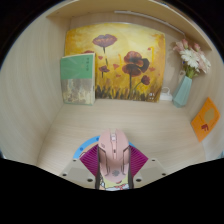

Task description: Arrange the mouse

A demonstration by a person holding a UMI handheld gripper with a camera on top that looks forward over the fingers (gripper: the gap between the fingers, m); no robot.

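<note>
A pink computer mouse (112, 153) sits between my gripper's (112, 160) two fingers, just above the light wooden desk (70, 125). The magenta pads (92, 160) press against both of its sides, so the gripper is shut on the mouse. The mouse points away from me, toward the back wall. Its rear end is hidden low between the fingers.
A yellow painting of red poppies (118, 62) leans against the back wall. A green book (77, 79) stands at its left. A teal vase with white flowers (184, 88) stands at its right. An orange card (205, 116) lies on the desk at the right.
</note>
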